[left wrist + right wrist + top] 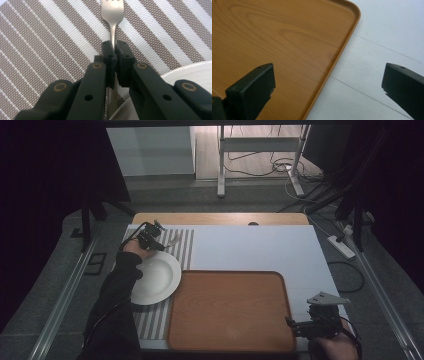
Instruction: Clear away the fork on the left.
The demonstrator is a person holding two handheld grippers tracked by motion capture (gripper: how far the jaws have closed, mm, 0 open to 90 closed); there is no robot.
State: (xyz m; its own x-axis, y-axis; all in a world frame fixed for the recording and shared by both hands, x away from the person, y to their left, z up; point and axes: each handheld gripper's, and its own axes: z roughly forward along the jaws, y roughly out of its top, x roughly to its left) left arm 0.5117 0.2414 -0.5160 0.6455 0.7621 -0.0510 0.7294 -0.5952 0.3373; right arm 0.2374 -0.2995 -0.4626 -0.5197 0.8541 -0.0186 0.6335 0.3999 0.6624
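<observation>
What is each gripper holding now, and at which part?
The left gripper grips the fork at its handle below the tines. The right gripper holds nothing.

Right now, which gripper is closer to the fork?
Left. The left gripper is shut on the fork handle over the striped mat. The right gripper hovers open at the wooden tray's near right corner.

The left tongs pinch the handle of a silver fork, both black jaws pressed against its sides. The fork's tines point away, over a brown and white striped placemat. A white plate's rim curves in beside the tongs
</observation>
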